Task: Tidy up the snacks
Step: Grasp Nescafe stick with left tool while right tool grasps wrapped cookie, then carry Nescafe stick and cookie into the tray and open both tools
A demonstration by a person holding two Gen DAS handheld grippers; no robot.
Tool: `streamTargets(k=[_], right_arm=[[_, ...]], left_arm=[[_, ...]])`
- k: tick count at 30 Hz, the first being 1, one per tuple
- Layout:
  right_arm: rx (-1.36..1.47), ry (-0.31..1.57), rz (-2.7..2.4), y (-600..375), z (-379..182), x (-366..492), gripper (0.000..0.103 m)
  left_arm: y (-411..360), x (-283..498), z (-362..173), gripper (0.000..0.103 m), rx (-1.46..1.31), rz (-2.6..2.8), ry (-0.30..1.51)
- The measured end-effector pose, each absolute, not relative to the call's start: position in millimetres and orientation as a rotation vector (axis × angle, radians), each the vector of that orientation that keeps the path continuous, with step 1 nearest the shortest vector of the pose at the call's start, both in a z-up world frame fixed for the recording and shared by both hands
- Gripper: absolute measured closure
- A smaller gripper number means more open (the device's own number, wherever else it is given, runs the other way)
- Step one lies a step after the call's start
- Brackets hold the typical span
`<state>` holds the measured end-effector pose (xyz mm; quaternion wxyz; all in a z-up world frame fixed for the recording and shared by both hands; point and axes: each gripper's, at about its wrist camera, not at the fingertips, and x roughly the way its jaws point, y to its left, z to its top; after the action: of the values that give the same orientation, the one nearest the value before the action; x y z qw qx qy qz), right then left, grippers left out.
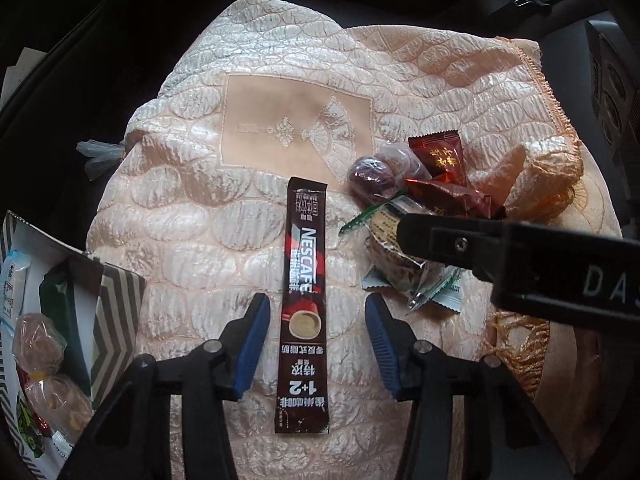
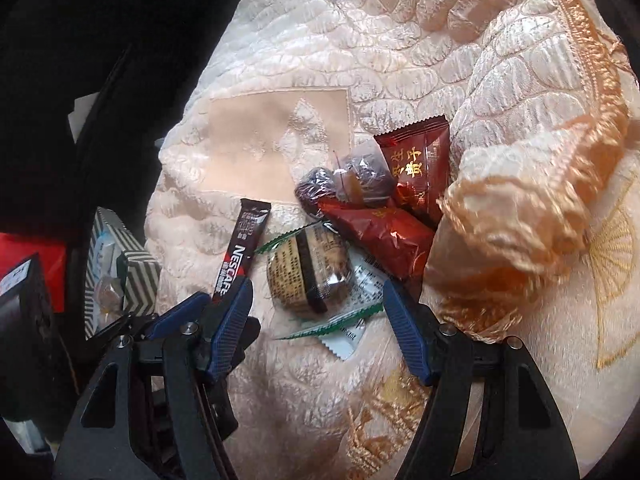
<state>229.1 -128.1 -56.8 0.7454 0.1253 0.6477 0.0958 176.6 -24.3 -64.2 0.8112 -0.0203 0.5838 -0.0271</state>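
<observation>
– Where was the coffee stick (image 1: 303,304)?
– Middle of the frame, flat on the cloth (image 1: 200,208), between my released left tongs (image 1: 316,312). Light, thin, slippery; I'd pinch its middle. Right tongs (image 2: 318,316) were spread too, over the cake pack (image 2: 308,276).

Two handheld grippers, black frames with blue finger pads.

Left gripper (image 1: 316,340): ribbed blue pads (image 1: 252,344) on black linkage arms, silver pivot pins at the joints. Right gripper (image 2: 316,328): same build, ribbed blue fingers (image 2: 408,328), round silver pins, a screw head and white letters "DA" on its black side.
</observation>
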Motion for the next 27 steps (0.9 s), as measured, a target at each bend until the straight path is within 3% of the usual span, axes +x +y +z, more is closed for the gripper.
streamTargets(k=[9, 12, 14, 17, 18, 20, 27], right_arm=[[0.169, 1.420, 0.242, -111, -61, 234, 0.034], [0.121, 1.407, 0.260, -100, -60, 235, 0.028], [0.063, 1.418, 0.247, -93, -65, 235, 0.024], [0.004, 1.431, 0.227, -87, -75, 234, 0.024], [0.001, 1.416, 0.220, -87, -75, 233, 0.027], [0.041, 1.381, 0.215, -90, -71, 231, 0.054], [0.041, 1.331, 0.234, -83, -53, 205, 0.055]], left_arm=[[-24, 173, -68, 0.053, 0.020, -0.097, 1.228], [-23, 172, -69, 0.063, 0.030, -0.093, 1.218], [-18, 171, -69, 0.077, 0.025, -0.088, 1.211], [-13, 169, -70, 0.080, 0.002, -0.098, 1.197], [-13, 168, -70, 0.081, 0.007, -0.096, 1.192], [-14, 163, -69, 0.082, 0.011, -0.088, 1.183], [0, 133, -46, 0.082, 0.042, -0.066, 1.131]])
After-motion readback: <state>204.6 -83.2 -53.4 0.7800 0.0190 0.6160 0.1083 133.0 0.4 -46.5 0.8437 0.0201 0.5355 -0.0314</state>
